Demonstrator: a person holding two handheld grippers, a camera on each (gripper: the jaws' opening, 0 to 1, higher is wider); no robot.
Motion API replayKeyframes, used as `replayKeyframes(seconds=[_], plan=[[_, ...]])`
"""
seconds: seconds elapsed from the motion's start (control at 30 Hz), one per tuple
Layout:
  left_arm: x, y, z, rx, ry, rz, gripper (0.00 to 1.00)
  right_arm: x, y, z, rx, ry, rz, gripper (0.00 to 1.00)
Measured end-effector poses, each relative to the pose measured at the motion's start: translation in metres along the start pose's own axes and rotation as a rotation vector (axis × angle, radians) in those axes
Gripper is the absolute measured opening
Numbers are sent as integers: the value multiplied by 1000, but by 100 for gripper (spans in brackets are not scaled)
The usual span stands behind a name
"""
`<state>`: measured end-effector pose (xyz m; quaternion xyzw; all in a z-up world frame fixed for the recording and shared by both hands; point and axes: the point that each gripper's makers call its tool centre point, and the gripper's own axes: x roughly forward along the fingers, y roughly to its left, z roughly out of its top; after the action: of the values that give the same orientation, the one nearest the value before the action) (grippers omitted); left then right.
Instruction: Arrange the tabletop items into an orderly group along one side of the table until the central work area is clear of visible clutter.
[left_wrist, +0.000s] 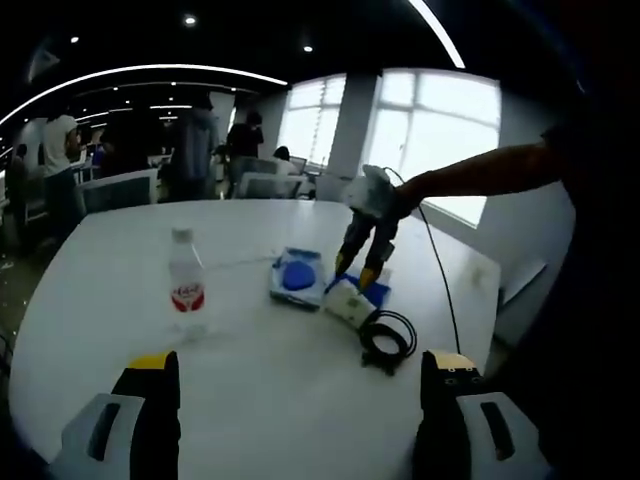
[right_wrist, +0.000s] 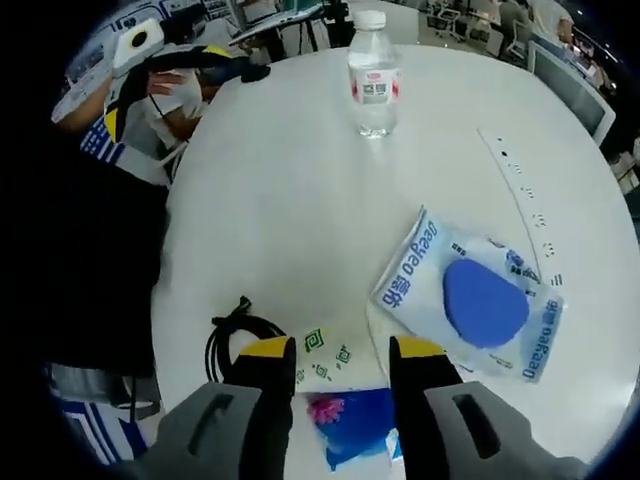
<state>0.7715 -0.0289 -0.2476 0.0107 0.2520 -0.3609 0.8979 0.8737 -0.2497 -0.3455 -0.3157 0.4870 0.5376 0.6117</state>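
A clear water bottle (left_wrist: 186, 283) (right_wrist: 374, 80) with a red label stands upright on the white round table (left_wrist: 250, 400). A flat white packet with a blue oval (left_wrist: 298, 275) (right_wrist: 470, 300) lies near the middle. Beside it lies a small white and blue pack (left_wrist: 352, 298) (right_wrist: 330, 365), then a coiled black cable (left_wrist: 388, 338) (right_wrist: 235, 340). My right gripper (right_wrist: 342, 350) (left_wrist: 357, 270) points down at the small pack, its jaws apart on either side of it. My left gripper (left_wrist: 300, 365) hangs wide open over the near table edge, holding nothing.
A thin clear strip with dots (right_wrist: 520, 185) lies on the table beyond the flat packet. Chairs and desks (left_wrist: 265, 183) stand past the far edge, with several people (left_wrist: 195, 140) behind them. The person's arm (left_wrist: 480, 172) reaches in from the right.
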Motion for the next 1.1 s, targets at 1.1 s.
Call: replayKeyframes(seconds=[1.1], plan=[[-9, 4, -4, -2, -5, -2, 97, -26, 20, 0, 21, 23, 38, 0]])
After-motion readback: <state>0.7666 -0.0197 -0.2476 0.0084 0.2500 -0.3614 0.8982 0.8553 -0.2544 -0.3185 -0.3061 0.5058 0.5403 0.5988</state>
